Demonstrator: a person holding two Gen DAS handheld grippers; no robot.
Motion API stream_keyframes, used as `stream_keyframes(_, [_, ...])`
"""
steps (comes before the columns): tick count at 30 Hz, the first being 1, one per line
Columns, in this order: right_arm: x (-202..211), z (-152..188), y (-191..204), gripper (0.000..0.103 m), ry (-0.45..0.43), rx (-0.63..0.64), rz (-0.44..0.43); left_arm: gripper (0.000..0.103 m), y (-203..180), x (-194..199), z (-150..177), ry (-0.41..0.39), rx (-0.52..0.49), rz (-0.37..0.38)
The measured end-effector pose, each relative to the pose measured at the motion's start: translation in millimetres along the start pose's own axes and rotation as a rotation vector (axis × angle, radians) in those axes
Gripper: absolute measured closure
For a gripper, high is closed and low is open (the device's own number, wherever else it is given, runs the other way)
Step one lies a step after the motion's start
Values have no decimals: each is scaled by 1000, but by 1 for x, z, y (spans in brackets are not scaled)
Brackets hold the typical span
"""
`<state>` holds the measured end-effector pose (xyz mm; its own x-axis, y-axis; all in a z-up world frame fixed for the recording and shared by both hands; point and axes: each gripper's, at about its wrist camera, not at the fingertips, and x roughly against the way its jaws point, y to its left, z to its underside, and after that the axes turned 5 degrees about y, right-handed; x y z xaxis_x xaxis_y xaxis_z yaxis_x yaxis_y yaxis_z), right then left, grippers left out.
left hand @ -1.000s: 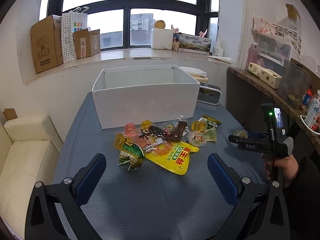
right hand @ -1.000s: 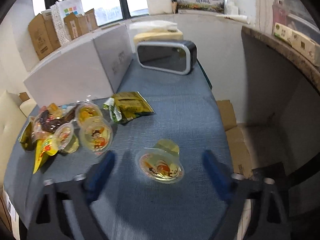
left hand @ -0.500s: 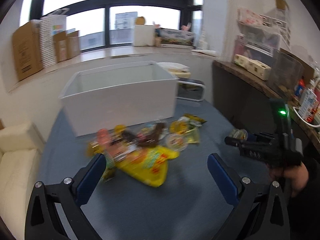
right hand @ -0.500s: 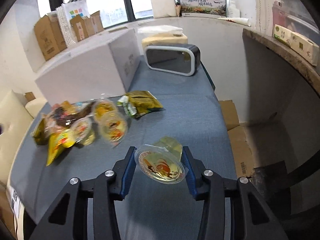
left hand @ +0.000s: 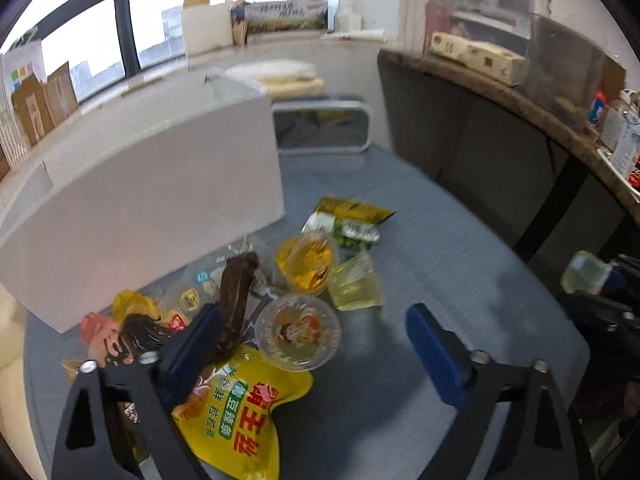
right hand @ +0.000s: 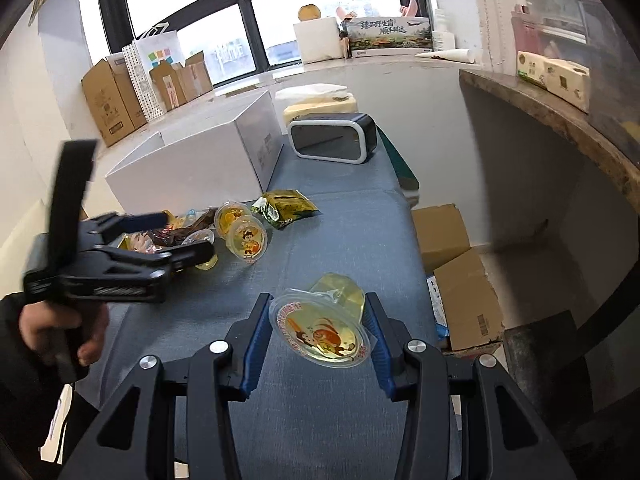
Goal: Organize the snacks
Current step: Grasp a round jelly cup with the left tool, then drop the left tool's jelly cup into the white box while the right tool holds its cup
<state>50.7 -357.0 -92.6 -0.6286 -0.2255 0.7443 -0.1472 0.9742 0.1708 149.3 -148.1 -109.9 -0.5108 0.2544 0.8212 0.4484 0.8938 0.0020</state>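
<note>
My right gripper [right hand: 318, 330] is shut on a yellow jelly cup [right hand: 320, 326] and holds it tilted above the blue table [right hand: 332, 240]. My left gripper [left hand: 312, 344] is open, low over the snack pile: a clear jelly cup [left hand: 298, 332] lies between its fingers, with a yellow pouch [left hand: 240, 416], a brown bar [left hand: 238, 292], two more jelly cups [left hand: 310, 258] and a green-gold packet [left hand: 348, 220] around it. The white box [left hand: 140, 200] stands behind the pile. The left gripper also shows in the right wrist view [right hand: 176, 240].
A black speaker [right hand: 334, 142] stands behind the white box [right hand: 200, 164]. A dark counter [left hand: 500, 92] runs along the right. Cardboard boxes [right hand: 460, 272] sit on the floor beyond the table's right edge.
My right gripper closed on the jelly cup and lifted it off the table. My left gripper moved forward and down over the snack pile, still open.
</note>
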Motion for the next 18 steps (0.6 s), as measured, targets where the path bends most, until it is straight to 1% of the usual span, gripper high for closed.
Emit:
stream_keyframes(1, [0, 0, 0, 54, 0, 2, -3, 18, 2, -7, 0, 23, 0, -24])
stream_keyframes(2, [-1, -1, 0, 54, 0, 4, -5, 22, 2, -10, 0, 31, -3, -33])
stream_keyframes(3, [-2, -1, 0, 54, 0, 2, -7, 28, 2, -12, 1, 25, -13, -40])
stream_keyframes(4, [-3, -1, 0, 54, 1, 2, -11, 35, 3, -13, 1, 34, -20, -29])
stream_keyframes(5, [-3, -1, 0, 54, 1, 2, -14, 51, 4, -15, 1, 49, -14, -10])
stream_keyframes(6, [-4, -2, 1, 54, 0, 4, -15, 51, 5, -14, 2, 54, 1, 6])
stream_keyframes(8, [-4, -1, 2, 54, 1, 4, -20, 51, 5, -12, 4, 52, -5, 16])
stream_keyframes(10, [-4, -1, 3, 54, -2, 6, -25, 51, 6, -10, 7, 43, -7, 25])
stream_keyframes(12, [-5, -2, 3, 54, -1, 6, -25, 51, 12, -2, 10, 31, 13, 44])
stream_keyframes(14, [-4, -3, 4, 54, -3, 6, -31, 52, 17, 12, 10, 1, 30, 51])
stream_keyframes(18, [-6, -11, 11, 54, -9, 23, -44, 52, 28, 53, 10, -85, 67, 49])
